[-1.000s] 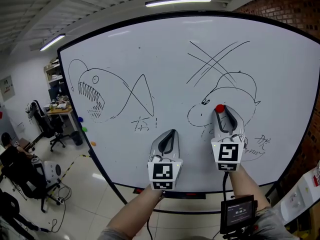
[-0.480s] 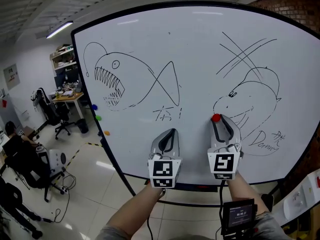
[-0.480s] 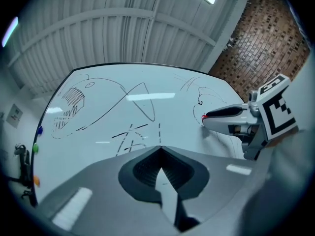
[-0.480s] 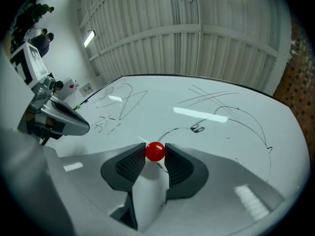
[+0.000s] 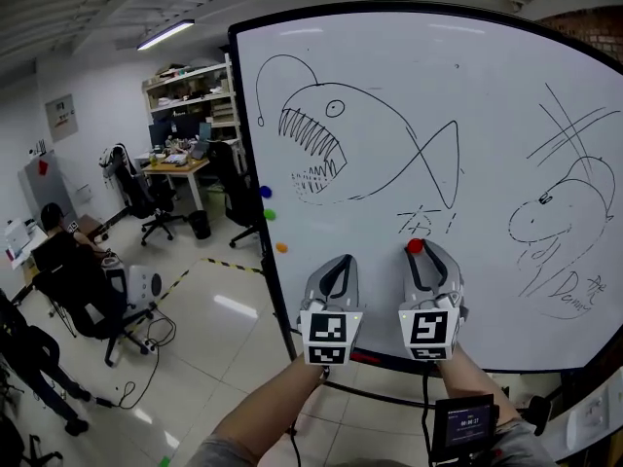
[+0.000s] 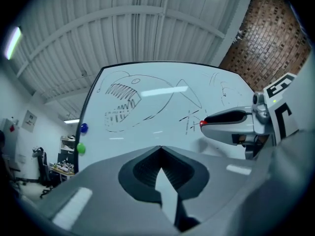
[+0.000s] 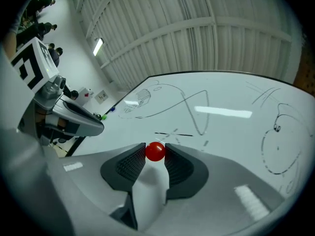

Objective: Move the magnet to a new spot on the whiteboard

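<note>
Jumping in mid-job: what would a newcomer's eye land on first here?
The red ball magnet, pinched at the tips of the right gripper before the whiteboard's lower middle. Next, the big toothy anglerfish drawing on the board's upper left, and the left gripper, shut and empty, beside the right one.

The whiteboard (image 5: 467,95) runs off the head view's right edge, which cuts the creature sketch (image 5: 557,233) and the crossed lines (image 5: 582,130) above it. Whether the red magnet (image 5: 415,246) touches the board cannot be told. The print on the small screen (image 5: 463,422) is too small to read.
</note>
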A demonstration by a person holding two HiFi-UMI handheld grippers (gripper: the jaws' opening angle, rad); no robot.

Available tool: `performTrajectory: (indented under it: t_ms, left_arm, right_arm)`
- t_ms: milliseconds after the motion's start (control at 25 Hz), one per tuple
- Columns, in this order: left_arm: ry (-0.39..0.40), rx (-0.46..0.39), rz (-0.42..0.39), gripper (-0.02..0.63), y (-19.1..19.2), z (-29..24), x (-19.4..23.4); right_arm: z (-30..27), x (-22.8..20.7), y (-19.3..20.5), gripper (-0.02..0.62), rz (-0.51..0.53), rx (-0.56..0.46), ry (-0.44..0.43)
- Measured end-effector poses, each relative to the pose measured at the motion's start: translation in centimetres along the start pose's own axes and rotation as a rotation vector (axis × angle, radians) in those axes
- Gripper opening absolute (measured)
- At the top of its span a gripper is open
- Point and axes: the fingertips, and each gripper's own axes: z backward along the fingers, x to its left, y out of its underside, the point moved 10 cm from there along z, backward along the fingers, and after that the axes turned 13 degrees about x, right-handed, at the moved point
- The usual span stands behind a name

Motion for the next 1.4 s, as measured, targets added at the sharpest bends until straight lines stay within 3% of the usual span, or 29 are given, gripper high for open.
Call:
performTrajectory:
  t_ms: [360,680,960,1400]
  left_arm:
    - [-0.121,0.058,0.001,0.000,3.2,4.6,10.0]
    - [-0.179,0.105,-0.003,0.000,5.8,7.4,16.6]
    - [-0.212,0.125,0.000,0.000,7.5,8.7,21.4]
    - [-0.196,0.126,0.016,0.000,8.9,8.4,24.6]
  right_arm:
    - [-5.3,12.0,-3.8,0.129,0.030,-0.022,-0.146]
    - [-10.1,20.5,-6.1,0.129,0.056,-0.019,-0.209]
    - [-13.8,24.8,-6.7,0.129,0.067,0.007,-0.196]
    - [-17.1,27.0,-7.2,0.130,0.120,0.061,-0.097]
